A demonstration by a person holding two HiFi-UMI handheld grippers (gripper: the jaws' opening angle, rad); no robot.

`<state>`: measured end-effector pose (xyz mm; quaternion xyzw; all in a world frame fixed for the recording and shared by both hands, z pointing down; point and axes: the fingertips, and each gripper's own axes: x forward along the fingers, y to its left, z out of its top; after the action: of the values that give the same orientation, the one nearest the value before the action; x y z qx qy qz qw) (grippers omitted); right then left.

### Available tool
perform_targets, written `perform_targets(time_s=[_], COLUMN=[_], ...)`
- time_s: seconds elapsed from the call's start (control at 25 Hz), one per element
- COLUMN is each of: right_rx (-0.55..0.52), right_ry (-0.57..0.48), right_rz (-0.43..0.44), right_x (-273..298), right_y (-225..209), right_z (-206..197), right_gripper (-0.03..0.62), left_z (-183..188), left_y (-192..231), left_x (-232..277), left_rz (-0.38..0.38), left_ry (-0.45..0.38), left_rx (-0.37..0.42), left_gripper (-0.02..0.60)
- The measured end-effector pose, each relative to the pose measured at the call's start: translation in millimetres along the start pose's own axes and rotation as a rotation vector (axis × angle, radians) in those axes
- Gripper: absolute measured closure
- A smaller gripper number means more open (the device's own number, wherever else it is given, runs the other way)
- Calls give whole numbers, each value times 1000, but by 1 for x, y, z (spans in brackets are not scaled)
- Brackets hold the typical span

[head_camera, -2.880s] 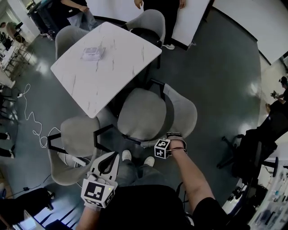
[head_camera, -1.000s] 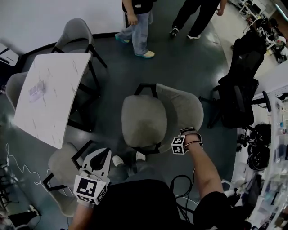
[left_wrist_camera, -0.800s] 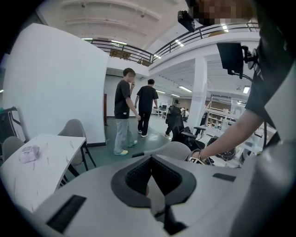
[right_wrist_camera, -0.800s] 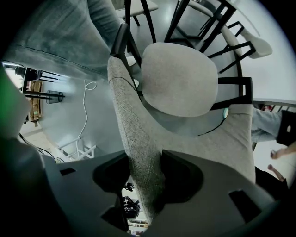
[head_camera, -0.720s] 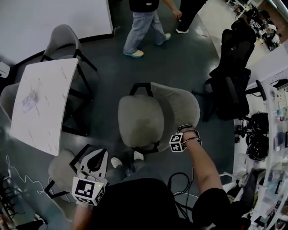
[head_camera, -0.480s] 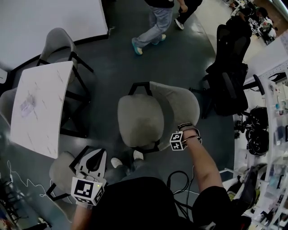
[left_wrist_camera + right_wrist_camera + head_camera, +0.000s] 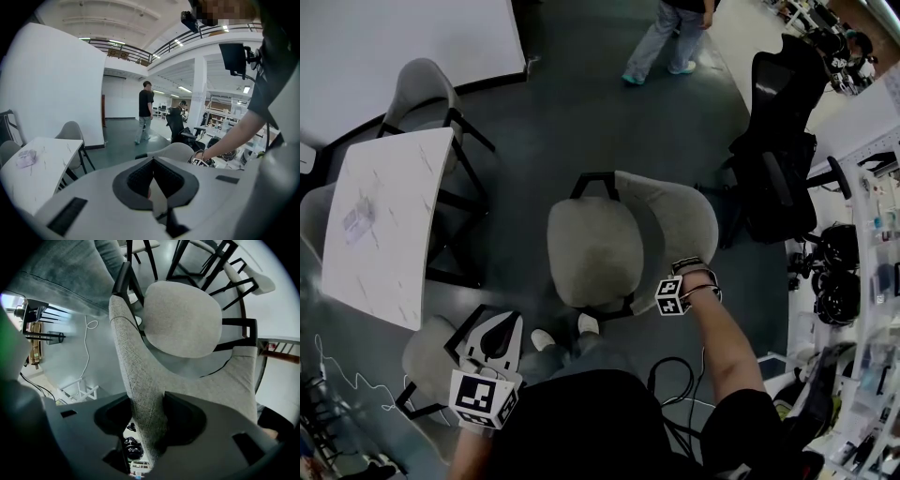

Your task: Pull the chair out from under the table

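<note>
The grey upholstered chair (image 7: 595, 248) stands on the dark floor, well apart from the white marble table (image 7: 384, 225) at the left. My right gripper (image 7: 664, 292) points steeply down at the near end of the curved backrest (image 7: 680, 225). In the right gripper view the right gripper (image 7: 147, 420) is shut on the backrest's fabric edge (image 7: 138, 380), with the seat (image 7: 183, 317) below it. My left gripper (image 7: 499, 328) hangs in the air at the lower left, touching nothing. In the left gripper view the left gripper (image 7: 153, 190) has its jaws together and empty.
A second grey chair (image 7: 431, 361) sits under my left hand and another (image 7: 422, 89) behind the table. A black office chair (image 7: 783, 159) stands to the right by cluttered shelves (image 7: 862, 281). Cables (image 7: 675, 375) lie by my feet. A person (image 7: 670, 37) walks at the top.
The chair has come away from the table's corner and now stands apart from it, my right gripper still clamped on its backrest. The people at the back have walked off to the right.
</note>
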<state>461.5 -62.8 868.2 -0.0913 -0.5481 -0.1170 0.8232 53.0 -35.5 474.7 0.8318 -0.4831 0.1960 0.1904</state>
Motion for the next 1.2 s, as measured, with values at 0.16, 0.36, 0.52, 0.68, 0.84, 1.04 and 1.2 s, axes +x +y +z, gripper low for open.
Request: perform_targets(time_s=[0.16, 0.36, 0.52, 0.68, 0.84, 1.04, 1.2], right_rx=[-11, -15, 60, 191, 261, 317, 420], right_ry=[12, 42, 26, -28, -53, -148, -313], right_rz=[-11, -31, -26, 9, -39, -170, -262], right_x=[-2, -8, -20, -45, -76, -127, -197], right_y=[2, 5, 6, 2, -15, -52, -85], right_z=[1, 2, 3, 11, 21, 64, 115], right_gripper=[399, 399, 399, 411, 459, 534, 553], left_z=[-3, -4, -5, -7, -4, 6, 13], left_y=[-1, 1, 10, 18, 22, 39, 55], left_x=[-2, -5, -8, -12, -17, -28, -45], left_rz=[0, -5, -10, -29, -56, -56, -25], left_ry=[-5, -20, -35, -45, -64, -103, -137], left_rx=[-10, -20, -28, -32, -22, -19, -29], left_gripper=[575, 575, 575, 575, 575, 575, 575])
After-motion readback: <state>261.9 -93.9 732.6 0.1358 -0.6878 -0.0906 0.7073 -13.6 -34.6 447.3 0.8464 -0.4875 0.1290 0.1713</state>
